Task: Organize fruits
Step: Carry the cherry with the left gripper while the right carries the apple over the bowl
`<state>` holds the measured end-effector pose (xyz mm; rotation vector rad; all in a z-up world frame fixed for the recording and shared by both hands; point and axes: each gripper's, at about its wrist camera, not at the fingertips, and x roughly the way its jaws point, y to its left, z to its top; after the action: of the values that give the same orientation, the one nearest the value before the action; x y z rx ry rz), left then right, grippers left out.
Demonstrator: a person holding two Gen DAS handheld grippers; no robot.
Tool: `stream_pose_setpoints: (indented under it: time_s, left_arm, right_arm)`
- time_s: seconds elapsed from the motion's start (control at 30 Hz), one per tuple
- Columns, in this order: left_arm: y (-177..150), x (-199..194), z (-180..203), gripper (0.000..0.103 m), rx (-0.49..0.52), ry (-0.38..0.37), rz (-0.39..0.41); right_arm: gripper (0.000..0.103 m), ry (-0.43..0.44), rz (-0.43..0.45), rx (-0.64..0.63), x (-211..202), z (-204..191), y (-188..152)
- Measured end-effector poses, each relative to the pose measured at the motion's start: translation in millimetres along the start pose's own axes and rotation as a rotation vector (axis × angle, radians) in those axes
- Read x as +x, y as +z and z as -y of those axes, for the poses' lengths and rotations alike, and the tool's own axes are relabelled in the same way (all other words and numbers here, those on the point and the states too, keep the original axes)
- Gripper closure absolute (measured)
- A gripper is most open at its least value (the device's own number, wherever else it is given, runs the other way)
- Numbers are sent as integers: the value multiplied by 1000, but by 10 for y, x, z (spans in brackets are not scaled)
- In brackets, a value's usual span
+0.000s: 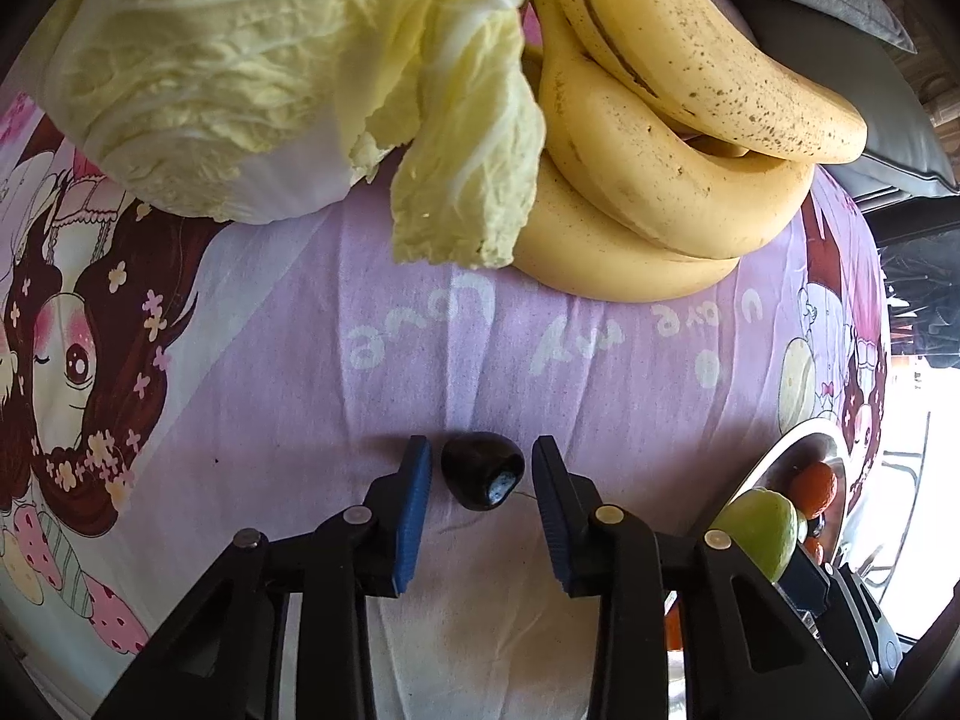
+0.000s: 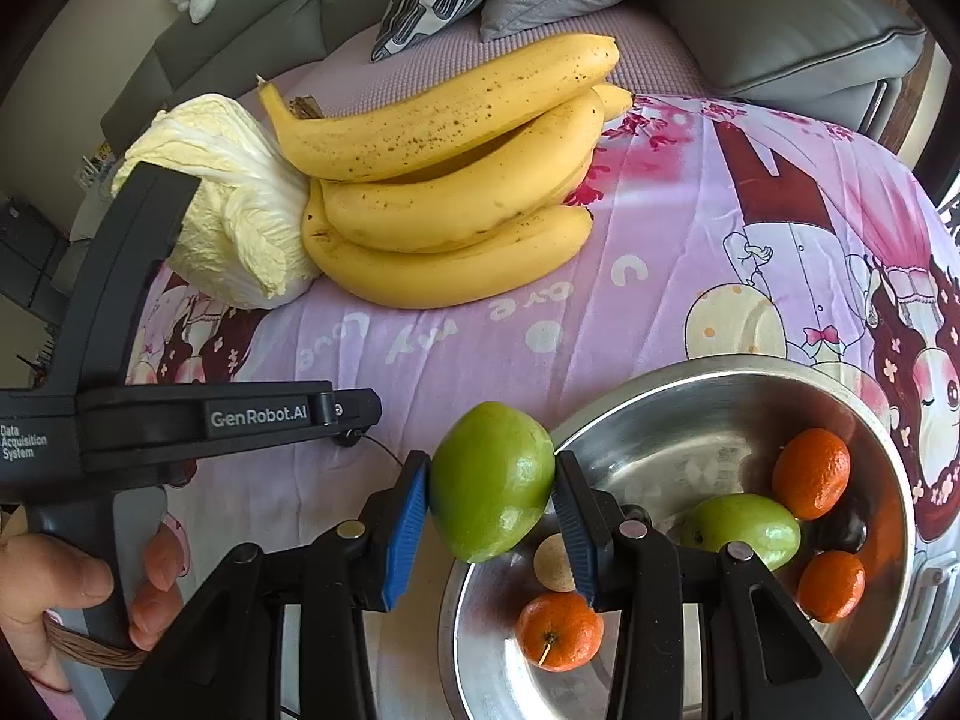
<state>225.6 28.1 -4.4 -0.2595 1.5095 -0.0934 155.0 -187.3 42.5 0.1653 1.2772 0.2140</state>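
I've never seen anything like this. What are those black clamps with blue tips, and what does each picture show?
There is no robot. A person holds a tool in each hand, each with two blue-padded fingers and a camera looking along them. One picture comes from the left gripper, whose fingers stand either side of a small dark fruit without touching it. The other comes from the right gripper, clamped on a green fruit by a steel bowl holding tangerines. Bananas and a cabbage lie on the lilac cloth.

Cabbage [image 2: 234, 210] lies left of bananas [image 2: 450, 180]; bowl [image 2: 750, 384] nearer, apparently holding several fruits.
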Motion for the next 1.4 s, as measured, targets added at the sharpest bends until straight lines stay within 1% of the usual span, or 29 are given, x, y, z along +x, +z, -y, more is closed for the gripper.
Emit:
stream_pose_setpoints:
  time_s: [0.03, 0.23, 0.4, 0.57, 0.8, 0.93, 1.03, 1.13, 1.2, 1.33, 1.4]
  left_arm:
    - [-27, 39, 55, 74, -1, 1, -1]
    - [-42, 41, 113, 75, -19, -6, 12]
    - [-153, -43, 148, 75, -18, -9, 25]
    - [-353, -180, 242, 75, -9, -25, 50]
    - [-710, -370, 495, 75, 26, -58, 113]
    - [-852, -421, 617, 75, 34, -107, 131]
    - [-938, -382, 763, 75, 69, -86, 131]
    - [-904, -291, 884, 75, 123, -68, 111]
    - [-1005, -314, 982, 75, 164, -61, 106]
    - [-1132, -328, 1196, 75, 227, -88, 78]
    - [-1194, -332, 1304, 75, 252, -89, 72]
  right_arm:
    - [59, 0, 0, -1, -4, -3, -2]
    - [59, 6, 2, -4, -33, -8, -25]
    - [59, 2, -5, 0, -69, 13, -67]
    - [59, 1, -18, 19, -114, 60, -142]
    - [59, 3, 1, 32, -251, 142, -241]
    - [59, -20, -3, 53, -301, 245, -299]
    - [59, -58, -15, 78, -319, 357, -342]
    - [59, -90, -22, 106, -347, 496, -375]
    - [59, -104, -21, 127, -378, 591, -397]
    - [59, -132, -11, 149, -457, 732, -437]
    - [59, -134, -8, 159, -484, 788, -452]
